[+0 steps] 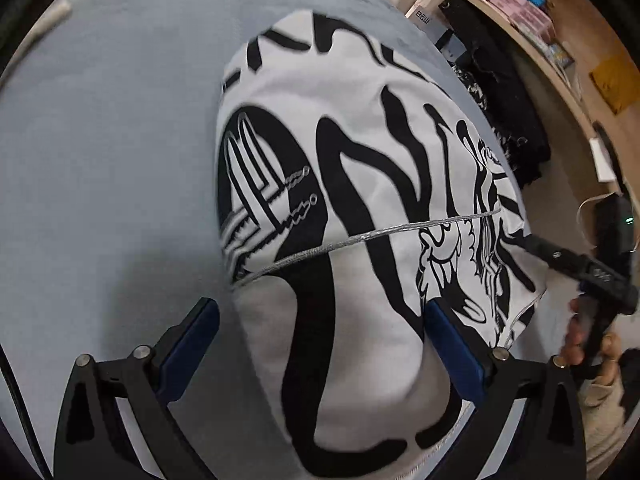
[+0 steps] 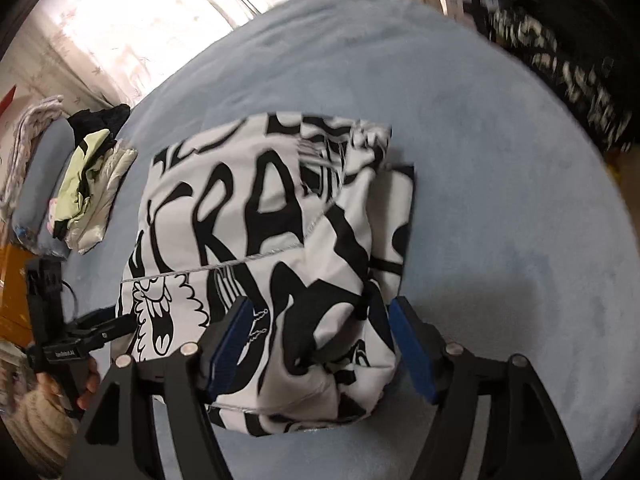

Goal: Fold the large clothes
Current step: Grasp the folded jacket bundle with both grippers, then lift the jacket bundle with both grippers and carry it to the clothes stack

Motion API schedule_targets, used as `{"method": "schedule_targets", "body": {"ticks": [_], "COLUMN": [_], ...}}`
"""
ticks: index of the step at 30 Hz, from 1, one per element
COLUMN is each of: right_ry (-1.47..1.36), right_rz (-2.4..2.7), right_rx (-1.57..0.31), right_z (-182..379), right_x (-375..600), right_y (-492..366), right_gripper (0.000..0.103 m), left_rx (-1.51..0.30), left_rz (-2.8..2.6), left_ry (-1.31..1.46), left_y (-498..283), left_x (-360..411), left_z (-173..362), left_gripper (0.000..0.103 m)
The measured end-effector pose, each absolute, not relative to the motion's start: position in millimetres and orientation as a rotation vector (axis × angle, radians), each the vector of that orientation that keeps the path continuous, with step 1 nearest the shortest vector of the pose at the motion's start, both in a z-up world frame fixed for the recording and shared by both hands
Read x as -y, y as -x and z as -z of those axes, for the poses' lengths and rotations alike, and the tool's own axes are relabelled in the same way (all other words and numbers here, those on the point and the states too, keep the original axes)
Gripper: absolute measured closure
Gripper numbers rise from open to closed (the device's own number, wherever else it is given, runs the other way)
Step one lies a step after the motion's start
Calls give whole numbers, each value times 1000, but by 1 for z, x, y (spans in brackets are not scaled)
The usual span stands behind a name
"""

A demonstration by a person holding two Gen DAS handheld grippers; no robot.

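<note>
Folded b/w printed garment (image 2: 272,248) lies mid-bed (image 2: 500,200), near the front edge. Both my jaws stand wide, left gripper (image 1: 322,344) & right gripper (image 2: 320,344) straddling cloth w/o pinching. Risk: top flap is loose, so a pad could snag it & undo the fold.

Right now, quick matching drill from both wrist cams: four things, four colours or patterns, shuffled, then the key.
Things:
1. garment
2. bed cover
3. gripper pads
4. pile of clothes

Looks:
A. dark blue
B. pale green, cream and black
C. white with black lettering
D. light blue-grey

Pairs: 1-C, 2-D, 3-A, 4-B
</note>
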State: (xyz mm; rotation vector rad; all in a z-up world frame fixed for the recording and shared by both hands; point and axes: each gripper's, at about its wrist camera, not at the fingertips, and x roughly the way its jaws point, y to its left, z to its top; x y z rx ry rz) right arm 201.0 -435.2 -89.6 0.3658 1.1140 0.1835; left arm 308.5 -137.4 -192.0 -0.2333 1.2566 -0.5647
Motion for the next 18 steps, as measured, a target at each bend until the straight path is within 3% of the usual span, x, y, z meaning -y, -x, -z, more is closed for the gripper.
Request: {"method": "schedule_targets", "body": {"ticks": [6,11,18], "right_ry": [-368,-435,-494], "right_rz": [-204,-252,-283], "right_rx": [-1196,-1224,-1188], "right_z": [119,134,144], "right_x": [436,440,442], "right_y": [-224,-235,-235], "right_gripper": [32,20,17], "left_rx": [-1255,-1229,-1222], "left_rz": [599,609,614], "left_ry": [325,295,271], "left_y": [-311,-310,-312], "left_x": [139,145,149], "left_z": [210,211,210], "left_gripper": [1,0,0]}}
